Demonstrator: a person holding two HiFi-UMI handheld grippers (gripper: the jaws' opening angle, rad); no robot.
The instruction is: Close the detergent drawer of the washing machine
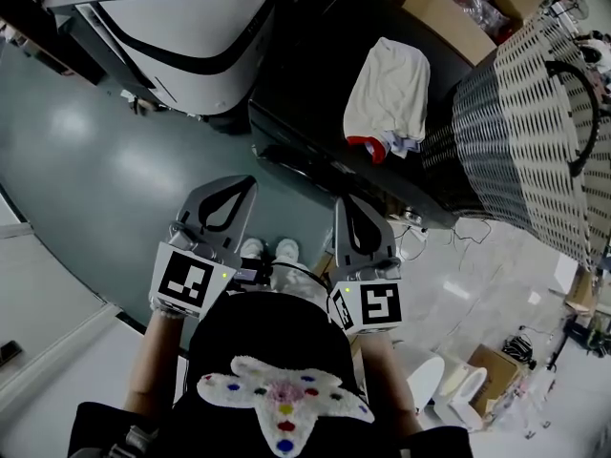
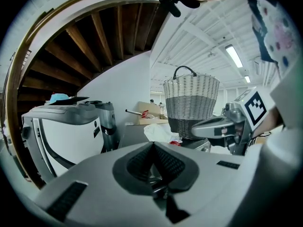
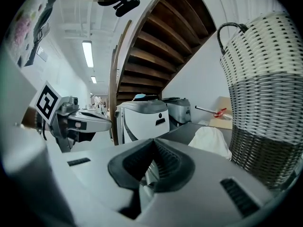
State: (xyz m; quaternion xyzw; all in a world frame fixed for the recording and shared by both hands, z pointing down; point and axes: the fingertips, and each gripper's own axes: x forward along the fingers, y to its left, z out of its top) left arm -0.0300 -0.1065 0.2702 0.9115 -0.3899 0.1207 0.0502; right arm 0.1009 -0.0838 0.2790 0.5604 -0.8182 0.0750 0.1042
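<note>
Grey-green floor (image 1: 86,151) runs between a white appliance (image 1: 181,36) and a dark worktop (image 1: 305,74) carrying a cloth (image 1: 387,89) and a wicker basket (image 1: 535,132). We find no detergent drawer in any view, and we cannot tell which unit is the washing machine. We note the left gripper (image 1: 234,187) and right gripper (image 1: 351,208) side by side close to the person, well apart from both units, each with its fingers (image 2: 139,162) pressed together on nothing. We judge the approach not begun. Recommended: locate the drawer front first, then push squarely along its slide with closed tips, since a skewed push could jam it.
</note>
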